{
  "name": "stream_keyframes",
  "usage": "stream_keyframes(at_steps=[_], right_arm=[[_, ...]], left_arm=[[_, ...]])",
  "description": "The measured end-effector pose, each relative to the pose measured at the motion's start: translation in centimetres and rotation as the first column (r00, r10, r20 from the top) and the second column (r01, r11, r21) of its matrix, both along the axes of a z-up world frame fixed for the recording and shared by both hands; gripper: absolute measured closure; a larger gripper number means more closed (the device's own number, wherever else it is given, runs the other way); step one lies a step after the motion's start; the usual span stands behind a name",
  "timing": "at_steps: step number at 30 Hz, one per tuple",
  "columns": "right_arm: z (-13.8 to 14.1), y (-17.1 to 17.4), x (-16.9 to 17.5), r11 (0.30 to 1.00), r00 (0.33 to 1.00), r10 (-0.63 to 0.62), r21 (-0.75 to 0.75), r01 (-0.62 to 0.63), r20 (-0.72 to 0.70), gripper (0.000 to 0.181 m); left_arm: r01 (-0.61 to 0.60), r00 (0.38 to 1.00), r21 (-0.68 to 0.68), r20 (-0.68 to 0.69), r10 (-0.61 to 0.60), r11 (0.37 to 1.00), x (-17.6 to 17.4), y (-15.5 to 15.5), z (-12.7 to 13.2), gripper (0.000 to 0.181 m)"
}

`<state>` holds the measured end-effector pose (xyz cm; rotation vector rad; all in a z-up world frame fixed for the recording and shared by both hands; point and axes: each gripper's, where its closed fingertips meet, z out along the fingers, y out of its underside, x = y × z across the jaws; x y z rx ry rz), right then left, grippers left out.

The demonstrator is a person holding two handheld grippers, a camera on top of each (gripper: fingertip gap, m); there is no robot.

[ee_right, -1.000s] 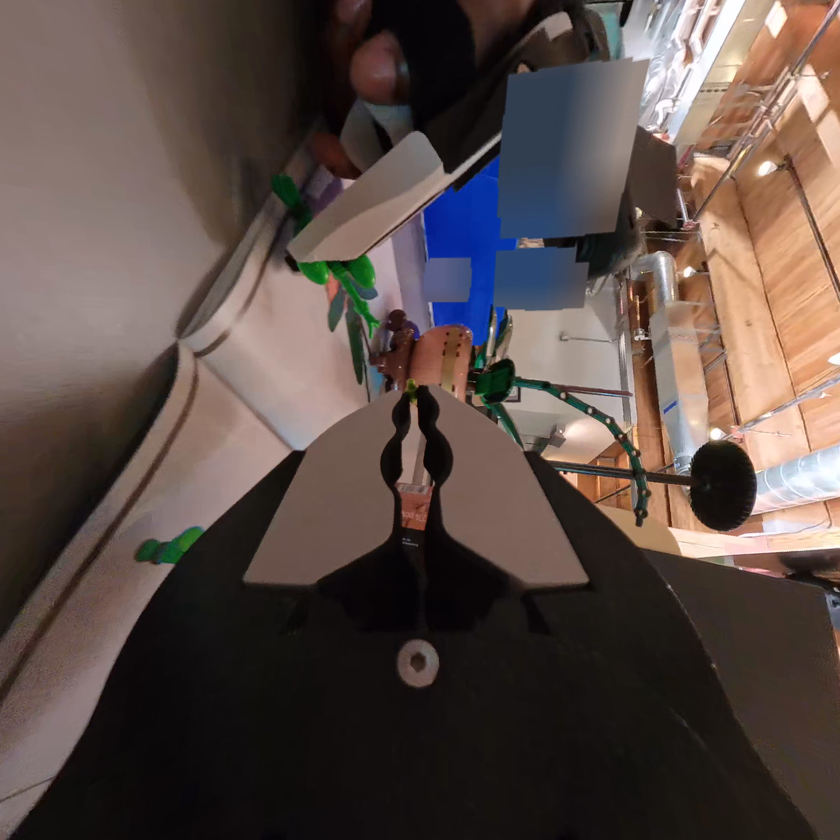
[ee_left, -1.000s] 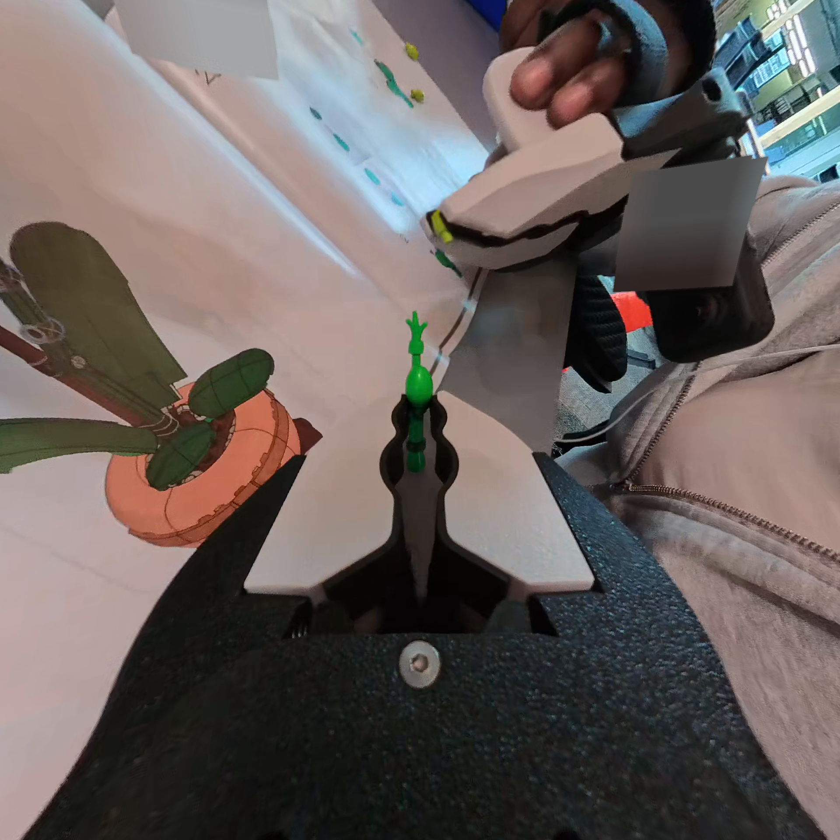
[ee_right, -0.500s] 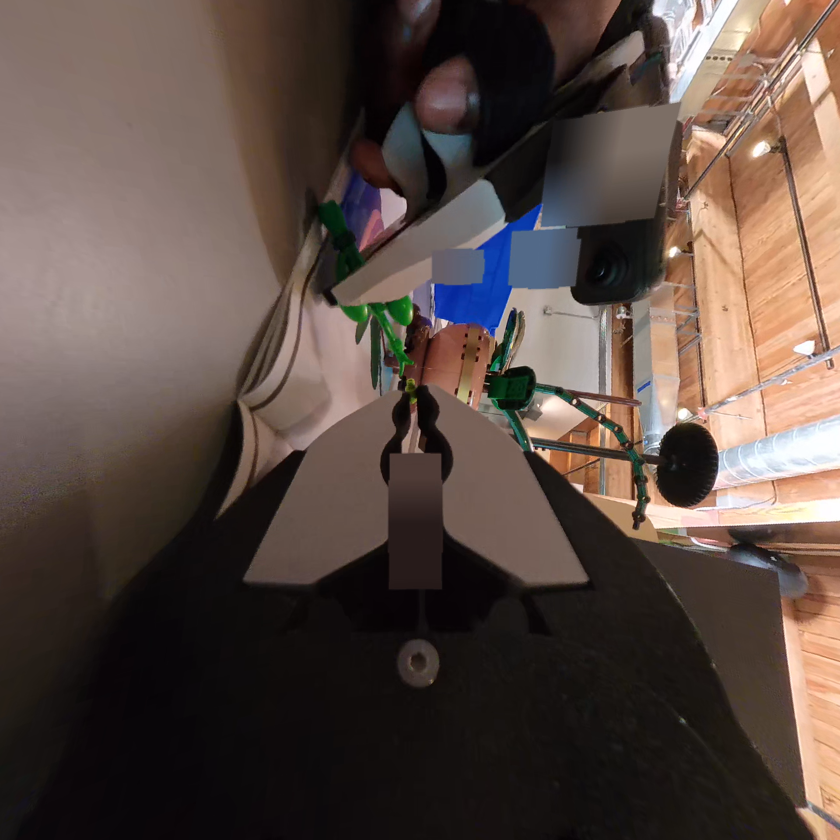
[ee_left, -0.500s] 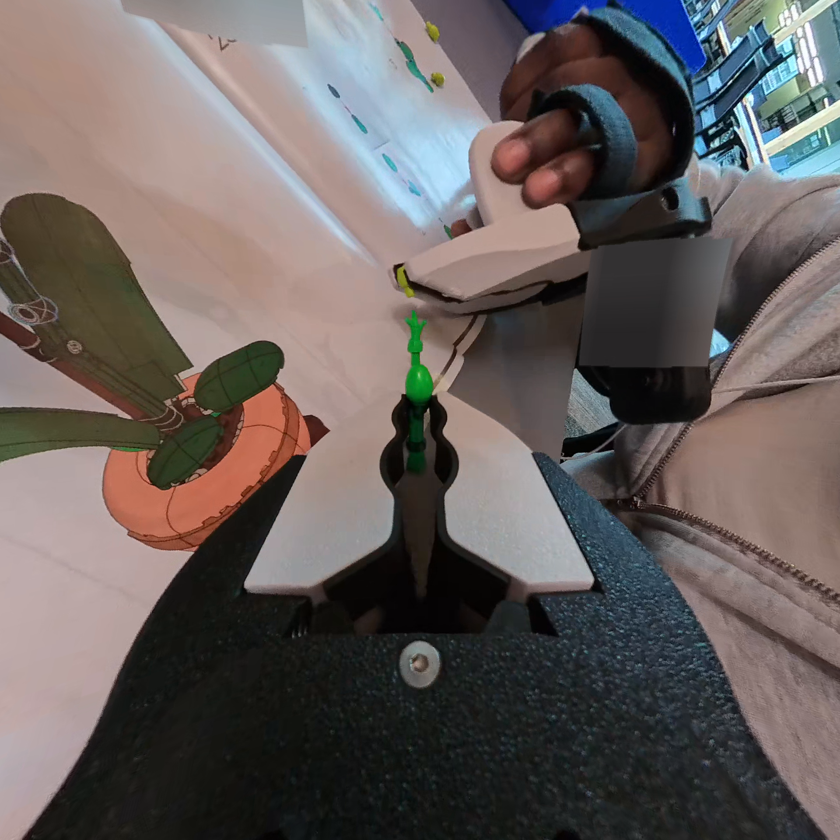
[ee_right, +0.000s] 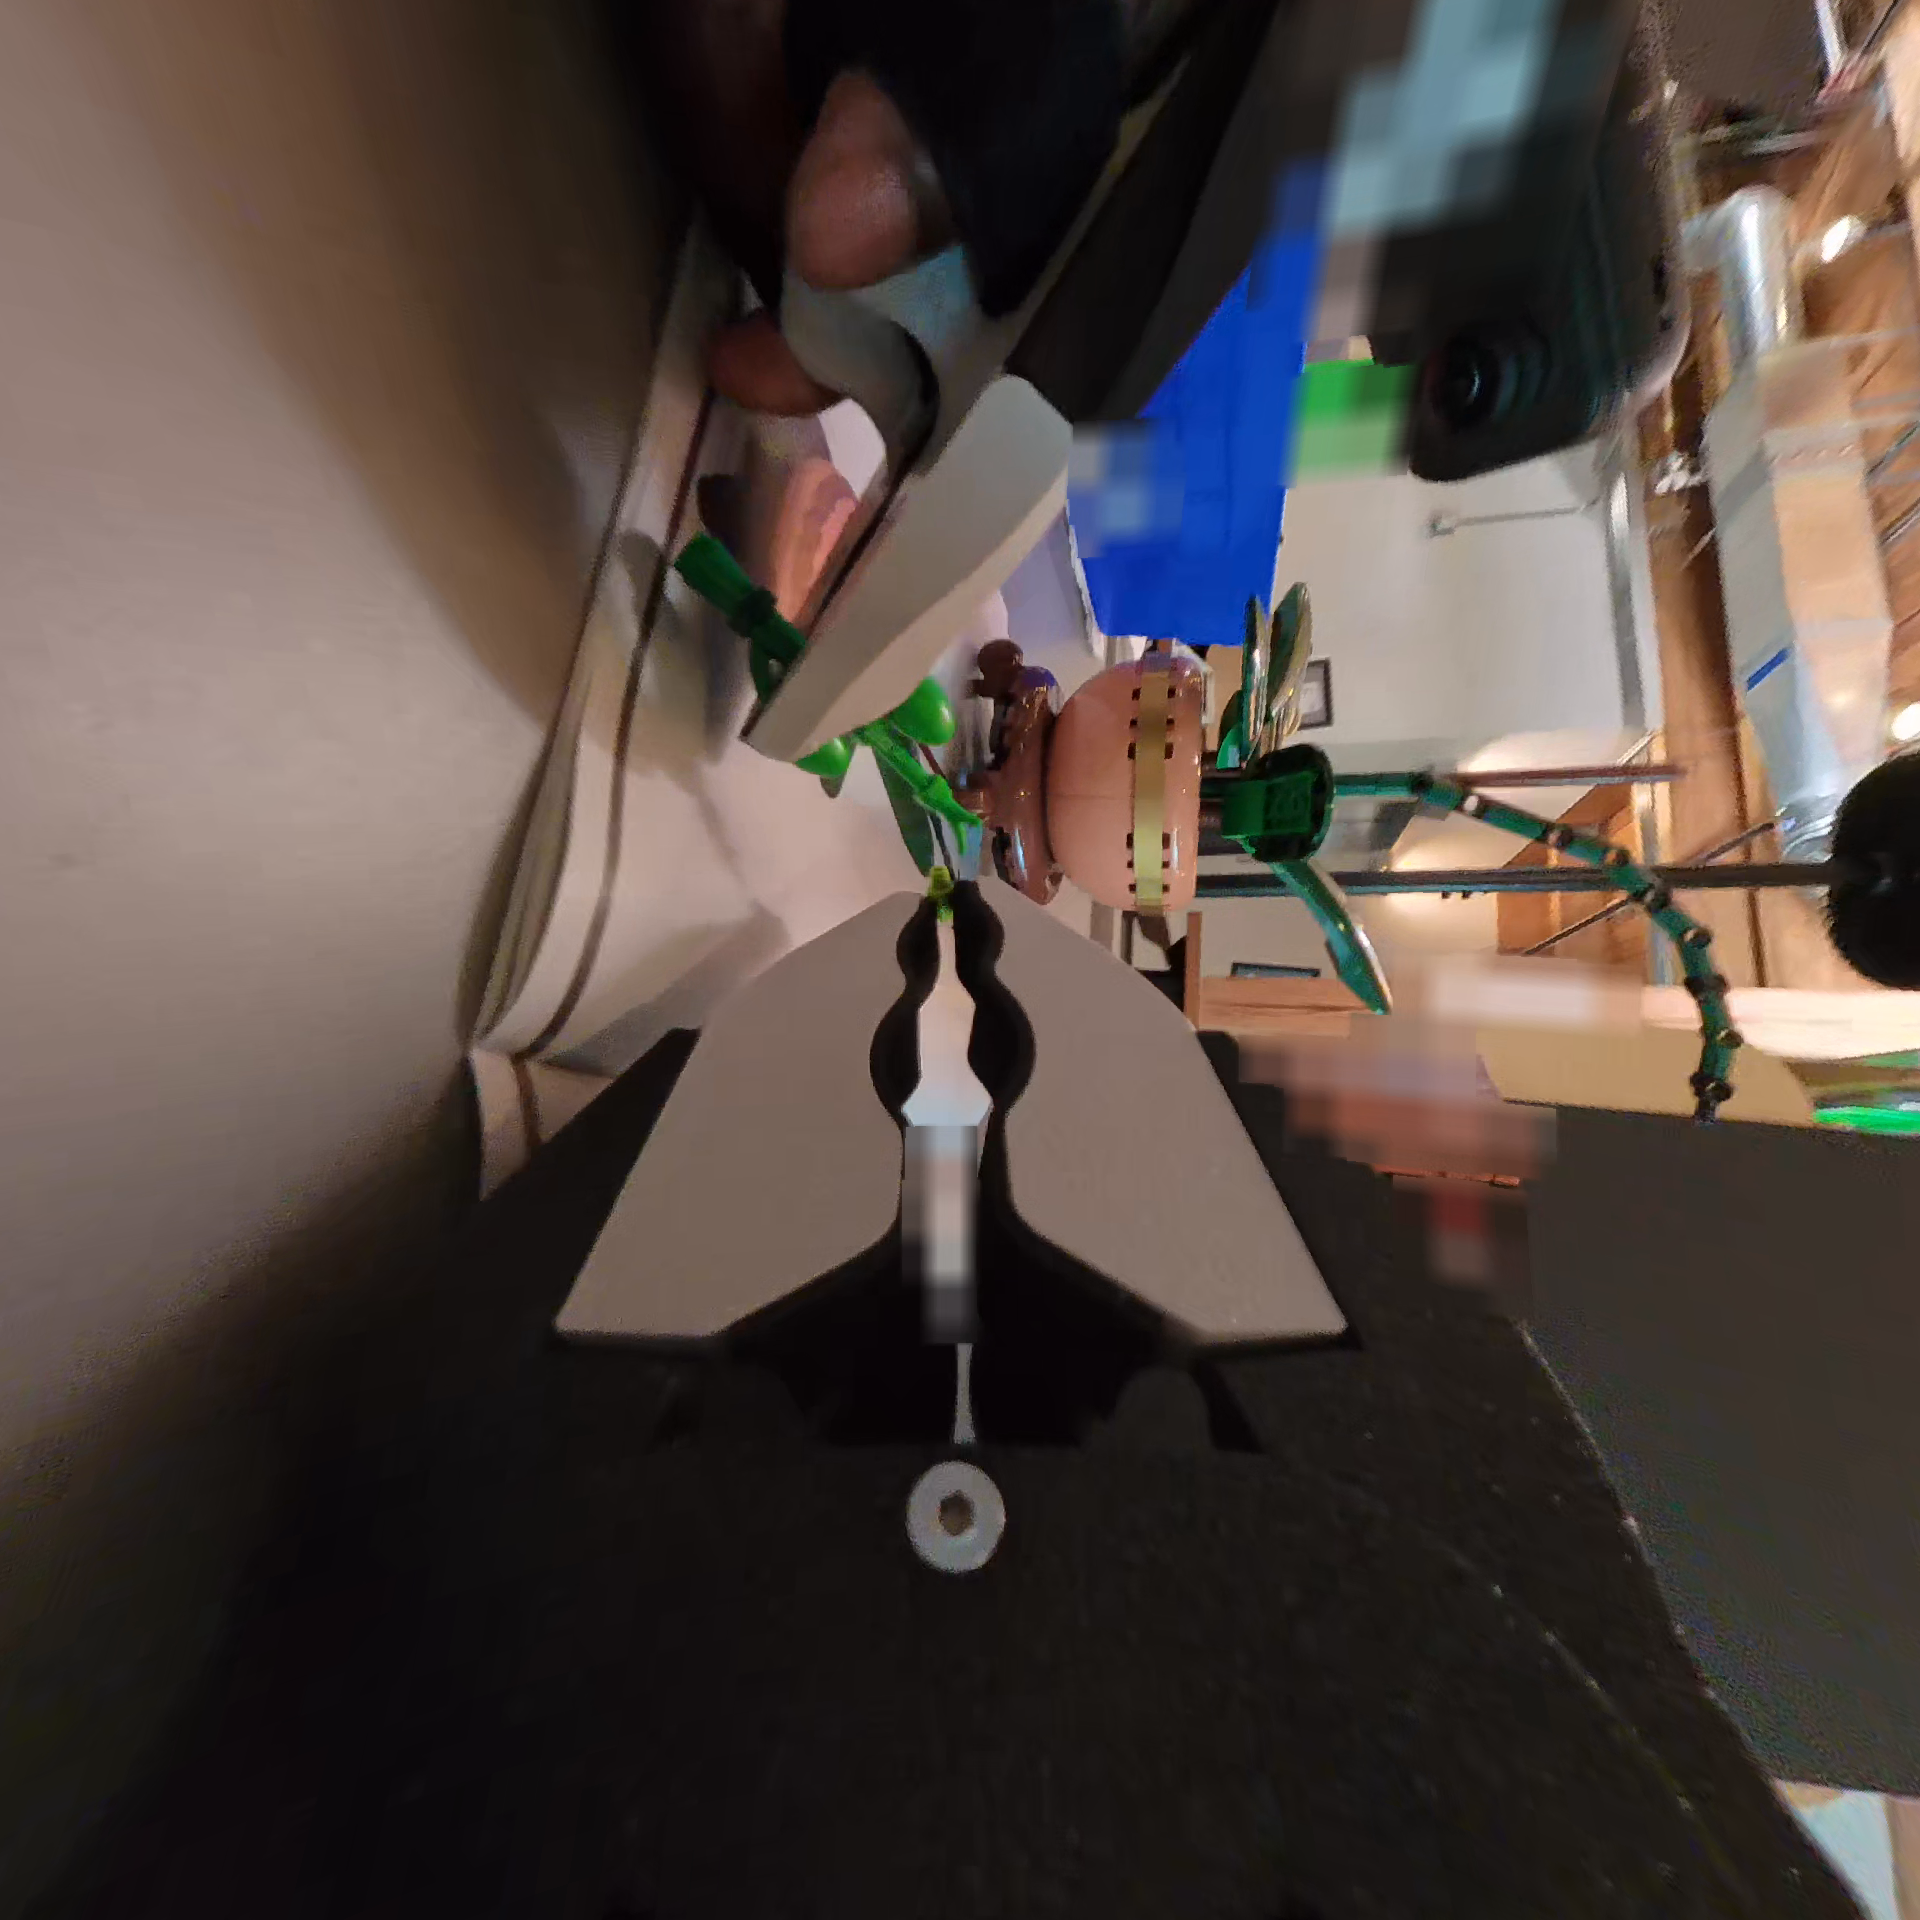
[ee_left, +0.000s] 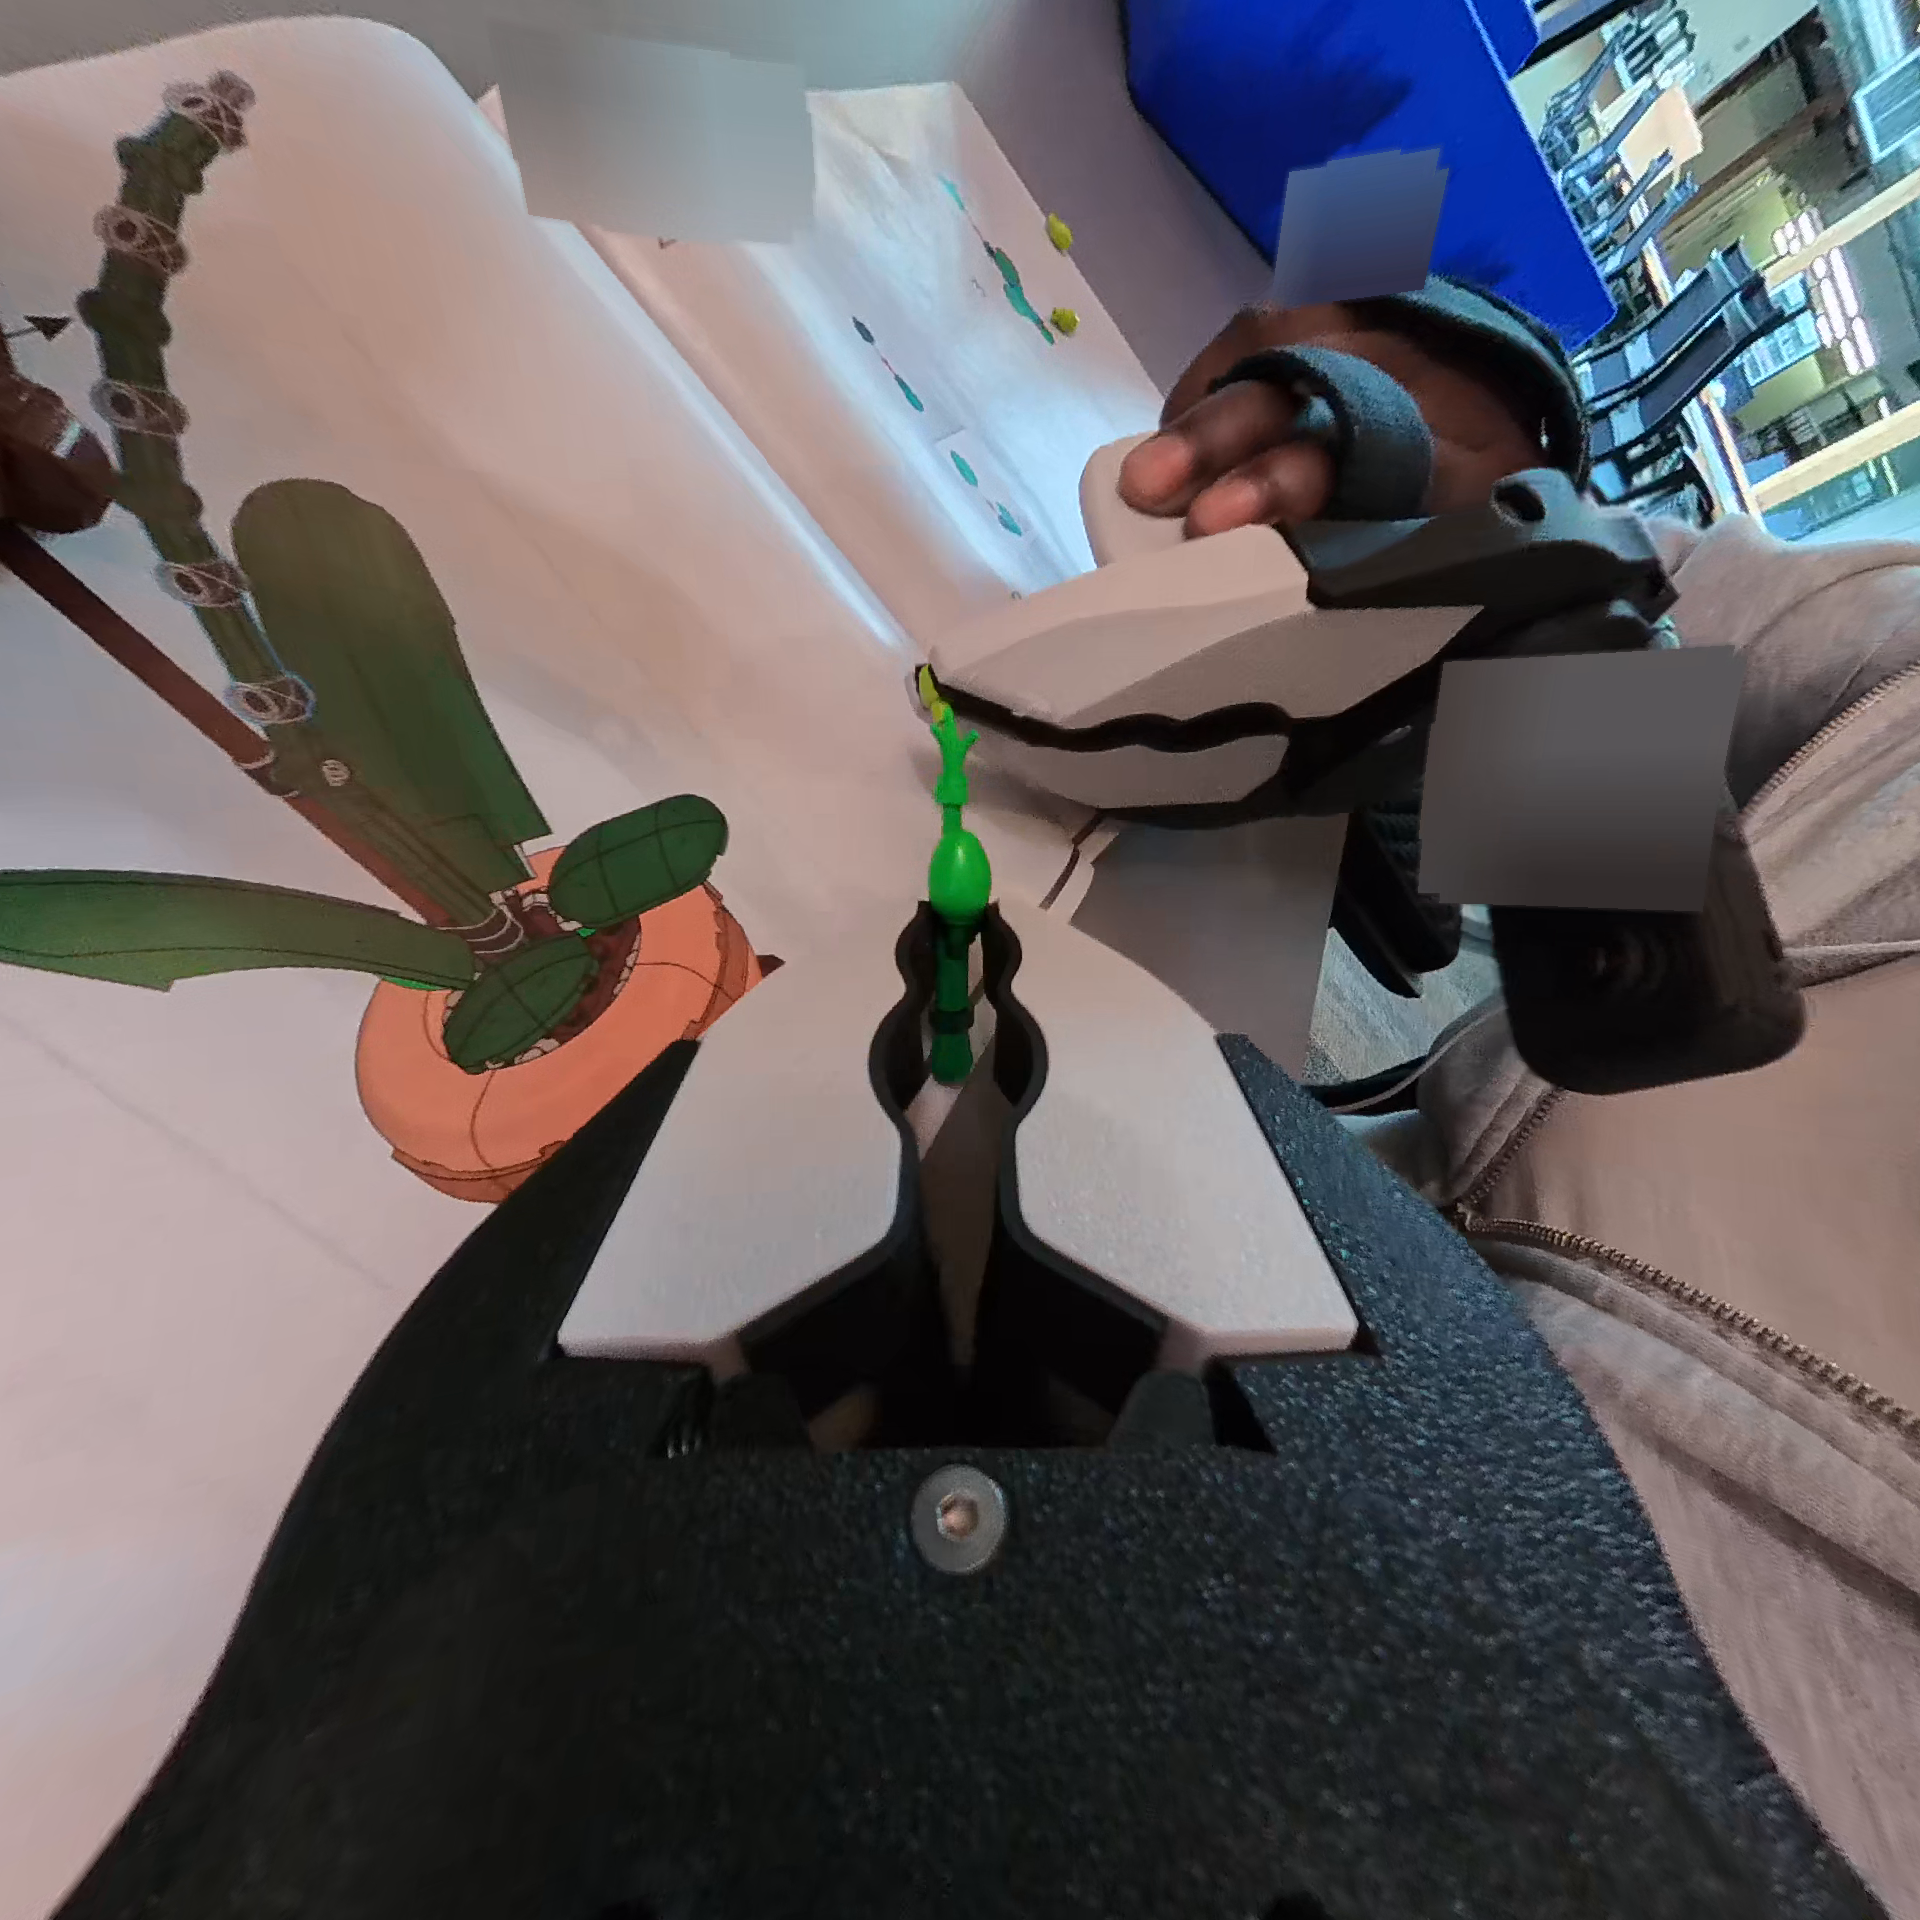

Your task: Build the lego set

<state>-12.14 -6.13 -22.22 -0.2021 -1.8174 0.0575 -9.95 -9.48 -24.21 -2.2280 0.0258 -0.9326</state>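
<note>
Two grippers are engaged in one joining step. The left gripper (ee_left: 958, 940) is clamped on a green stem piece (ee_left: 956, 883), which is held by its lower shaft with the bulb and the forked tip projecting beyond the fingertips. The right gripper (ee_right: 948, 906) is clamped on a small yellow-green piece (ee_right: 941, 896), pinched at the very ends of its fingers.

All positions below are given relative to the green stem piece. In the left wrist view, the small yellow-green piece (ee_left: 931, 694) is seen just above the forked tip, either touching it or a hair apart (contact cannot be confirmed). The open instruction booklet (ee_left: 436, 582) lies behind and to the left of the stem, with its printed potted plant showing. In the right wrist view, the partly built plant model (ee_right: 1127, 790), with tan pot and green leaves, stands beyond the stem.

The step in hand is judged to be the seating of the small piece on the stem tip. For a good result:

1. The stem is to be held rigid, since a thin shaft can pivot between flat pads.
2. The small piece is to be aligned with the stem axis before any pressure is applied.
3. Pressure is to be applied straight along the axis; side load may bend the fork or flick the small piece out of a marginal grip.
4. The right gripper is to be released only once seating is felt.
</note>
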Motion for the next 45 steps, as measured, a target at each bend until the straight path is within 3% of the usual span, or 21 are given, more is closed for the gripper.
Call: stream_keyframes(at_steps=[24, 45], right_arm=[[-0.21, -0.02, -0.32, 1.000, 1.000, -0.019, -0.015, 0.019, 0.006, 0.178], [0.24, -0.44, -0.05, 0.984, 0.998, 0.003, 0.180, 0.008, -0.061, 0.178]], left_arm=[[-0.016, 1.000, -0.027, -0.016, 0.016, 1.000, -0.13, 0.19, -0.43, 0.173], [0.000, 1.000, -0.028, -0.028, -0.001, 1.000, 0.08, 0.14, -0.50, 0.173]])
